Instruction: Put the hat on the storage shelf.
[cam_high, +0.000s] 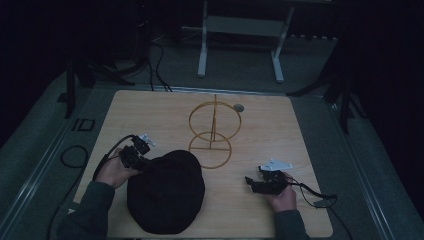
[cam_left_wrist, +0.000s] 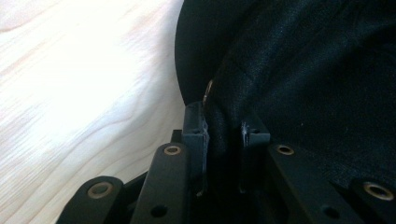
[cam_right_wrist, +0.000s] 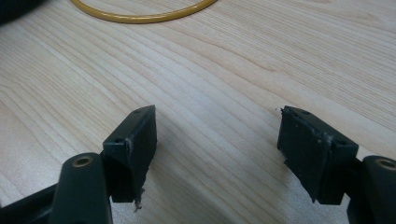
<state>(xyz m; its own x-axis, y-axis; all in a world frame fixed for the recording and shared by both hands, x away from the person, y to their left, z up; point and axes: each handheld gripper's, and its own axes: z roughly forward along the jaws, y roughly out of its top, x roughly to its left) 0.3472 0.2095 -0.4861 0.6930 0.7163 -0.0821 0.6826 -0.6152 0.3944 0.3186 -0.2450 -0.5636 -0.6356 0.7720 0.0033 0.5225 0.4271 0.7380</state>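
Left gripper (cam_high: 141, 161) has the black hat (cam_high: 167, 192) by its edge. In the left gripper view the jaws are pinched onto a fold of the dark fabric (cam_left_wrist: 224, 135), cloth squeezed between the two pads, w/ a small brass bit showing just ahead of them. The rest of the hat spreads off to that gripper's right and lies flat on the wooden table (cam_high: 150, 115).

Right gripper (cam_high: 252, 182) is empty, jaws spread wide, hovering low over bare wood; hat sits off to its left, apart from it. Ahead of it, and a bit left, is the yellow wire stand (cam_high: 214, 131), its base ring (cam_right_wrist: 140, 16) visible just beyond the open jaws in the right gripper view.

My read: this is the grab stage, hat secured on one side but not lifted yet. Next move prob needs the right gripper to come across and take the opposite rim, so the hat goes up level and can be carried fwd to the stand, which looks like where it's headed. One-sided lift would likely let it flop.
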